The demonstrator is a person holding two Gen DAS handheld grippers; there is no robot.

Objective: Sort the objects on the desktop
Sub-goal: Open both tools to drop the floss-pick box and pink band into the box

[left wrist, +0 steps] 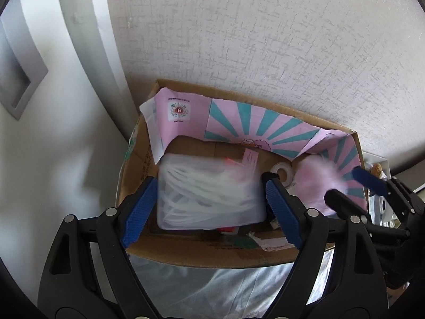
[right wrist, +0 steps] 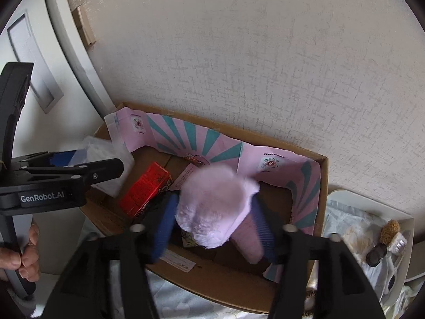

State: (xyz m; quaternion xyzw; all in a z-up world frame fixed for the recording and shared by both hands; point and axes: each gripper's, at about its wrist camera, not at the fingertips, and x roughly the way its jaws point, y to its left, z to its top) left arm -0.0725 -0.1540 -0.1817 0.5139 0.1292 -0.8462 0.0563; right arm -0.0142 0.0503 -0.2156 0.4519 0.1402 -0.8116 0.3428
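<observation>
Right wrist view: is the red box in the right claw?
No. The right claw is shut on a pink plush, while the red box lies apart on the carton floor.

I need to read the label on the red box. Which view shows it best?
The right wrist view: the red box lies unobstructed on the carton floor. In the left wrist view only red slivers show around the plastic bag.
</observation>
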